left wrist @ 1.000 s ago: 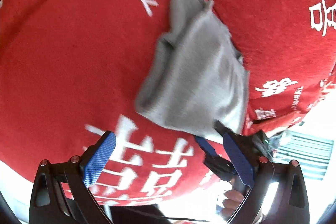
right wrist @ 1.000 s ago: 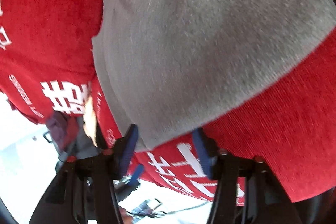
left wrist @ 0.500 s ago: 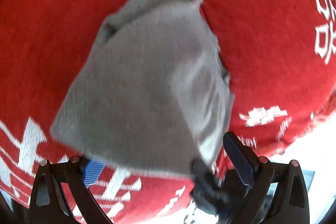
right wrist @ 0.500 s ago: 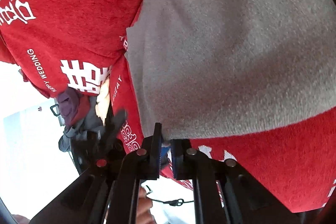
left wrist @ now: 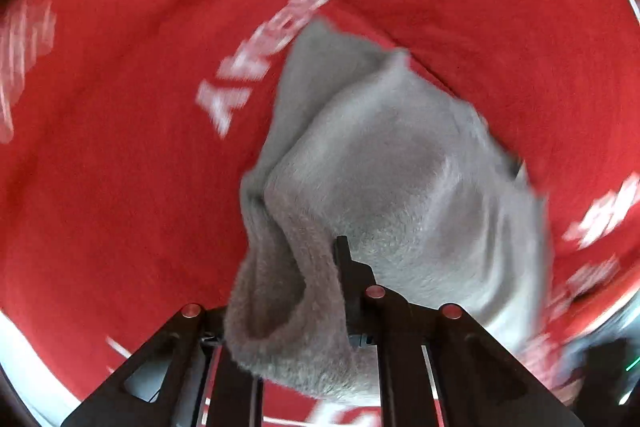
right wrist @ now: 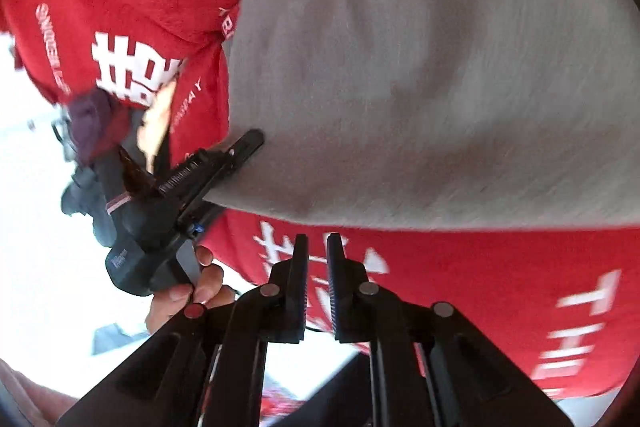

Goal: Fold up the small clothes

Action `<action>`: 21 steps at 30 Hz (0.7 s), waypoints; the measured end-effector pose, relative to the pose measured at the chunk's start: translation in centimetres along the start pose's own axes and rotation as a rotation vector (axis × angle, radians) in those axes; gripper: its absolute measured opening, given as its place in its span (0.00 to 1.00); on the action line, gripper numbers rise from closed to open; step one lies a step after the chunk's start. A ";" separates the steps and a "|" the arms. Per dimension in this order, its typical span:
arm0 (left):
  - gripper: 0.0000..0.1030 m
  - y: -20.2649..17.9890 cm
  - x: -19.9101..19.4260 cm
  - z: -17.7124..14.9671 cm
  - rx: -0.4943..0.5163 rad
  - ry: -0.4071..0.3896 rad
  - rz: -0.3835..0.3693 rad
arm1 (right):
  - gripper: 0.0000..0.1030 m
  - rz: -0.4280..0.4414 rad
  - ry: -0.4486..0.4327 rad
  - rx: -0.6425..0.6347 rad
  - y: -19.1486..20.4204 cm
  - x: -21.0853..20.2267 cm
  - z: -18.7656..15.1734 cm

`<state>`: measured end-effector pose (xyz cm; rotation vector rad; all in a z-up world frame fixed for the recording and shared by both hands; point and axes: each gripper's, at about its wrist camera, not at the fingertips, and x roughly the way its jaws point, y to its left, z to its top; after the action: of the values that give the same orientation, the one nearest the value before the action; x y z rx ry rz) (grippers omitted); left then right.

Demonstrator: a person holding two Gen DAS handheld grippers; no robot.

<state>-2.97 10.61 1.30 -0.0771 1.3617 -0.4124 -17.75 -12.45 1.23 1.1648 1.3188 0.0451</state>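
A grey garment point(left wrist: 400, 179) is spread over a red cloth point(left wrist: 120, 167) printed with white lettering. In the left wrist view, a bunched edge of the garment is pinched by the left gripper point(left wrist: 320, 267), whose jaws are closing with the fabric between them; the fold is draped over the near finger. In the right wrist view, the right gripper point(right wrist: 317, 259) is seen above the red cloth, just short of the garment's near hem, its jaws narrow and opening slightly with nothing between them. To its left, the other gripper is seen biting the garment's corner, held by a hand point(right wrist: 188, 295). The views are partly blurred.
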 end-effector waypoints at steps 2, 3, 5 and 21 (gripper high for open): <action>0.13 -2.5 -0.6 -0.6 0.190 -0.064 0.077 | 0.46 -0.057 -0.007 -0.059 1.4 -1.7 1.7; 0.13 -3.6 -0.9 -1.0 0.278 -0.092 0.104 | 0.66 -0.081 -0.005 -0.084 1.9 -2.2 2.5; 0.13 -5.1 -1.4 -1.7 0.417 -0.135 0.135 | 0.89 -0.154 -0.006 -0.149 4.0 -2.7 5.0; 0.13 -8.2 -2.6 -3.8 0.812 -0.250 0.146 | 0.89 -0.415 0.514 -0.479 18.5 15.5 16.5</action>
<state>-9.02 4.58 5.29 0.6175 0.8690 -0.7746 10.27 -4.41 -0.49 0.4670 1.8541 0.3567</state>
